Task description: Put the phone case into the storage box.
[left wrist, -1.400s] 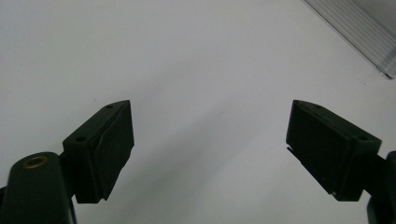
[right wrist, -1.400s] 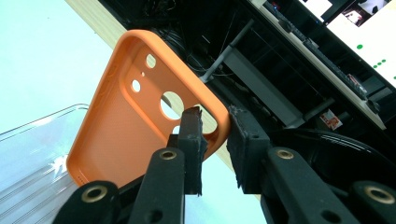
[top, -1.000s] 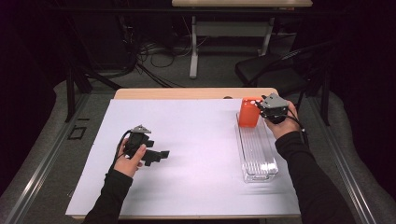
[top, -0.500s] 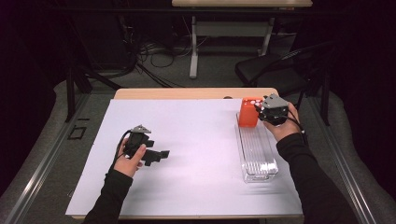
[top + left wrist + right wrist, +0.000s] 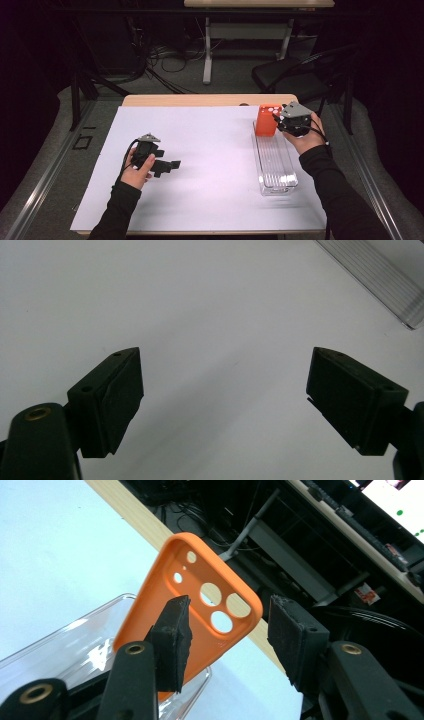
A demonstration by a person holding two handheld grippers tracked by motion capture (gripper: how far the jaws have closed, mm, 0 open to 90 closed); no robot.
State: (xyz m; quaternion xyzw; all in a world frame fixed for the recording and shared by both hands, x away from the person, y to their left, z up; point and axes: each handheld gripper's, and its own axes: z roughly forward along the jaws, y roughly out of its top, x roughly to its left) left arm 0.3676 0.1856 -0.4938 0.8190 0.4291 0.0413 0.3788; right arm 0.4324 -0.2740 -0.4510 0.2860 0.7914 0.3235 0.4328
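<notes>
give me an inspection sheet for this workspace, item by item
surface: white sheet over a wooden table
job's things: orange phone case standing on end in the far end of a clear ribbed plastic tray
clutter: nothing seen
grippers: left gripper open above bare sheet; right gripper at the case, jaws apart, just been moving, not pressing it
cables: floor cables beyond the table
surroundings: dark chair, desk frame
</notes>
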